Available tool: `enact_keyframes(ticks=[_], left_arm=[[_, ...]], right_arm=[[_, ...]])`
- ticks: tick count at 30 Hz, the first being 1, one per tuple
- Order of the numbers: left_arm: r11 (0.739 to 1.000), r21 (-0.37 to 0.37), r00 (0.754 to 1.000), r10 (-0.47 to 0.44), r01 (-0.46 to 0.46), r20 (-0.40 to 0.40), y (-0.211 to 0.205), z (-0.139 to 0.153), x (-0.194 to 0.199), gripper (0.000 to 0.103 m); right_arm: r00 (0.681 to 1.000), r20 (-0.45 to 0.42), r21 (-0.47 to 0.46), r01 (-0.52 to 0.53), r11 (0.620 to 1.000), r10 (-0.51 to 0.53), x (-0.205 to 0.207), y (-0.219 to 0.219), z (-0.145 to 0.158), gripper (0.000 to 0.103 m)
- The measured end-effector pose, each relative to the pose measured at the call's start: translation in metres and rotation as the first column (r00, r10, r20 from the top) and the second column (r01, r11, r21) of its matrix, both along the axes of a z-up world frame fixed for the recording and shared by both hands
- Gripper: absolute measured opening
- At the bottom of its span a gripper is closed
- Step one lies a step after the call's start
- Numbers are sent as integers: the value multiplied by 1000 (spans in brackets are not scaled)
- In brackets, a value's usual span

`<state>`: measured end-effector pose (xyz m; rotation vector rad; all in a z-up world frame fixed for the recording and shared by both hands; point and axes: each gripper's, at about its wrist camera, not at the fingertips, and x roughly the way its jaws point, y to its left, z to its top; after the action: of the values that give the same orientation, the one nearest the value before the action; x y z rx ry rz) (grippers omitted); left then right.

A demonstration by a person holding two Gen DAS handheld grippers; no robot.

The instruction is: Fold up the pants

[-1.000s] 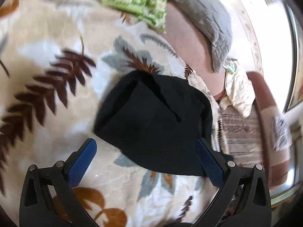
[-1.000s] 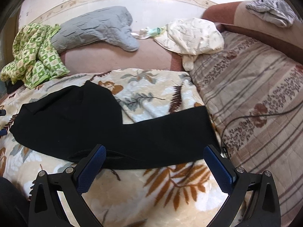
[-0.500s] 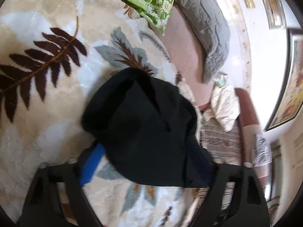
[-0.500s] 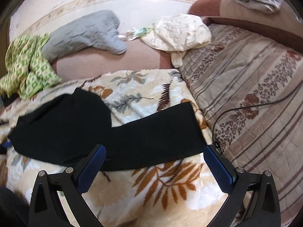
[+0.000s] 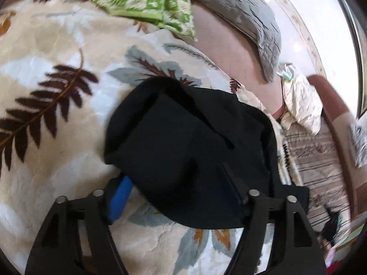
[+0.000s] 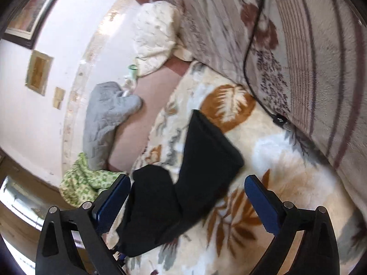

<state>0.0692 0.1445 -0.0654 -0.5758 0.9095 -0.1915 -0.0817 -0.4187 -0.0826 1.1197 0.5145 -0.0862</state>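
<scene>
The black pants [image 5: 188,151] lie on a cream blanket with a leaf print [image 5: 45,105]. In the left wrist view the waist end lies between my left gripper's [image 5: 176,190] blue fingers and covers their tips; the jaws stand apart with the cloth bunched between them. In the right wrist view the pants [image 6: 183,183] run from the hem at the middle down to the lower left. My right gripper [image 6: 185,197] is open and empty, tilted, with the pants leg lying between its fingers.
A green patterned cloth [image 5: 146,2], a grey quilted pillow [image 5: 243,18] and a cream pillow [image 5: 300,103] lie at the far side. A striped brown blanket [image 6: 298,45] with a black cable [image 6: 250,68] covers the right part of the bed.
My left gripper has moved forward onto the waist end and its fingers have come closer together. My right gripper has rolled and swung left, over the pants leg.
</scene>
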Motion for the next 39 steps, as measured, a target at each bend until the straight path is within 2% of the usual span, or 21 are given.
enact_keyframes(ticks=[2, 4, 5, 8, 9, 13, 17, 20, 23, 25, 27, 28, 29, 30, 31, 32, 33, 34, 35, 37, 39], left_arm=[[1000, 14, 1000, 12, -13, 8, -2, 1, 1, 74], [999, -5, 999, 35, -35, 12, 3, 3, 1, 39], [999, -3, 999, 42, -42, -6, 5, 2, 2, 14], [999, -15, 999, 35, -35, -2, 4, 5, -1, 9], [999, -1, 999, 38, -38, 4, 3, 9, -4, 9], [999, 3, 998, 49, -49, 38, 10, 28, -25, 8], [994, 3, 993, 109, -109, 44, 48, 41, -59, 7], [989, 10, 989, 147, -147, 22, 85, 45, -85, 7], [986, 95, 990, 140, -138, -17, 101, 36, -98, 10], [981, 154, 989, 133, -122, -64, 103, 24, -99, 20], [970, 208, 988, 142, -127, -61, 103, 20, -101, 38], [965, 219, 986, 158, -143, -50, 103, 21, -103, 41], [958, 234, 983, 180, -168, -30, 105, 25, -106, 44], [946, 263, 980, 197, -189, -5, 107, 30, -108, 44], [926, 310, 976, 215, -213, 28, 108, 36, -110, 44], [890, 380, 968, 237, -252, 87, 106, 46, -114, 45], [868, 411, 961, 246, -277, 129, 106, 53, -117, 48], [858, 420, 955, 243, -294, 171, 105, 60, -121, 50], [866, 408, 954, 230, -290, 189, 104, 64, -122, 52], [910, 351, 967, 155, -220, 205, 98, 71, -122, 53], [954, 285, 983, 44, -95, 181, 86, 69, -118, 54]], right_arm=[[999, -20, 5, 29, 1000, -29, 6, -5, -6, 95], [999, -41, 7, 34, 999, -33, 13, -10, -12, 69], [998, -62, -4, 28, 1000, -28, 16, -11, -14, 62], [991, -131, -49, 2, 999, -9, 23, -11, -23, 28], [987, -161, -76, -6, 997, -7, 25, -8, -23, 7], [990, -144, -116, -8, 993, -9, 15, -1, -16, 6], [986, -147, -111, -92, 990, 75, 11, 15, -13, 3], [957, -203, -84, -228, 970, 207, 13, 43, -21, 3], [905, -298, -98, -346, 933, 305, 21, 74, -29, 4], [889, -389, -196, -337, 921, 242, 23, 84, -26, 13], [907, -406, -380, -277, 882, 110, 20, 91, -4, 25], [917, -394, -464, -260, 847, 65, 19, 98, 7, 28], [937, -344, -562, -252, 788, 54, 18, 111, 24, 28], [954, -285, -630, -263, 731, 97, 17, 127, 36, 29], [953, -207, -712, -302, 634, 222, 17, 155, 51, 37], [904, -139, -783, -351, 513, 405, 14, 189, 60, 43], [819, -107, -823, -392, 412, 564, 10, 220, 63, 54], [733, -110, -838, -431, 334, 672, 9, 243, 61, 53], [618, -146, -842, -488, 231, 773, 10, 272, 55, 51], [484, -237, -829, -553, 85, 842, 16, 309, 40, 51], [445, -313, -816, -578, 2, 839, 25, 329, 26, 51]])
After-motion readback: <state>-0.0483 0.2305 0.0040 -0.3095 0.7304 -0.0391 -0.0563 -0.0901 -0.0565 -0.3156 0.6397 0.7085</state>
